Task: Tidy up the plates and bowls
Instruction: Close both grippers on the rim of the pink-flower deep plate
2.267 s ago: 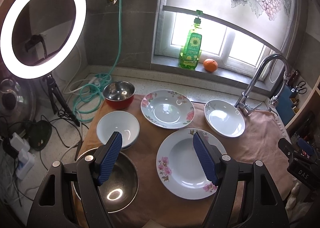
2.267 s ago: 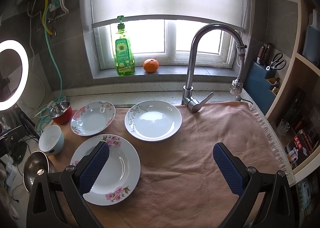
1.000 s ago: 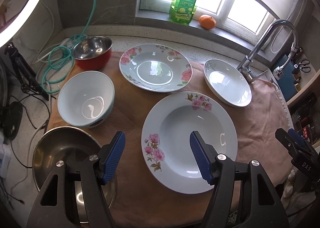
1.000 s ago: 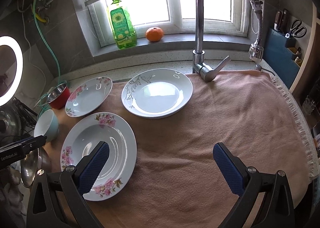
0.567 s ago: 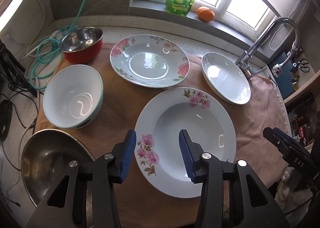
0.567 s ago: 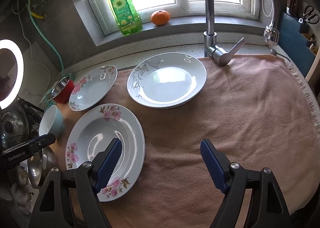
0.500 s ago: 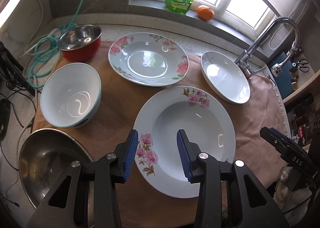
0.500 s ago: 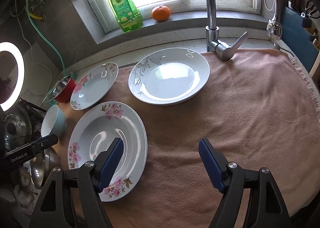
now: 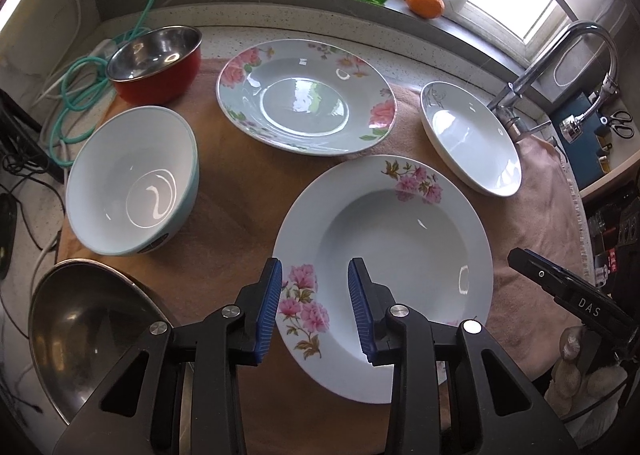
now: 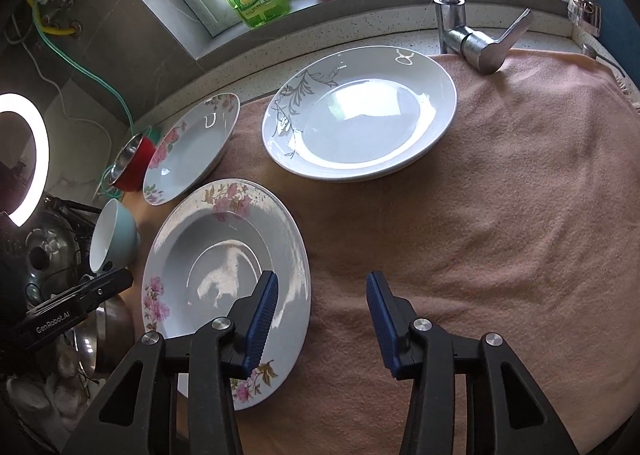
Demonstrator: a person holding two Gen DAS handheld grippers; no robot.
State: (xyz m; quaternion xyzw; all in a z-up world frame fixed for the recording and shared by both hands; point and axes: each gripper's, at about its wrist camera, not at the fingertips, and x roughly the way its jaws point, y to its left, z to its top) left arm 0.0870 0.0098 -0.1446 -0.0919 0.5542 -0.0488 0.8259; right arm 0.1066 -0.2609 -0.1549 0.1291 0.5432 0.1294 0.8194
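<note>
The left gripper (image 9: 314,305) is straddling the near-left rim of the pink-flowered plate (image 9: 404,231), blue pads narrowly apart; whether they are touching it, I can't tell. The right gripper (image 10: 320,315) is hovering half-open over its right rim. The plate is lying on the peach towel (image 10: 500,195). Beyond are sitting a blue bowl (image 9: 132,183), a second floral plate (image 9: 306,95) and a white dish (image 10: 360,111).

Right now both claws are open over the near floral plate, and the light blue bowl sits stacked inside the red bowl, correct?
Not quite: the light blue bowl stands on the cloth beside the red bowl, not inside it, as the left wrist view shows. Both claws, left and right, are open over the near floral plate.
</note>
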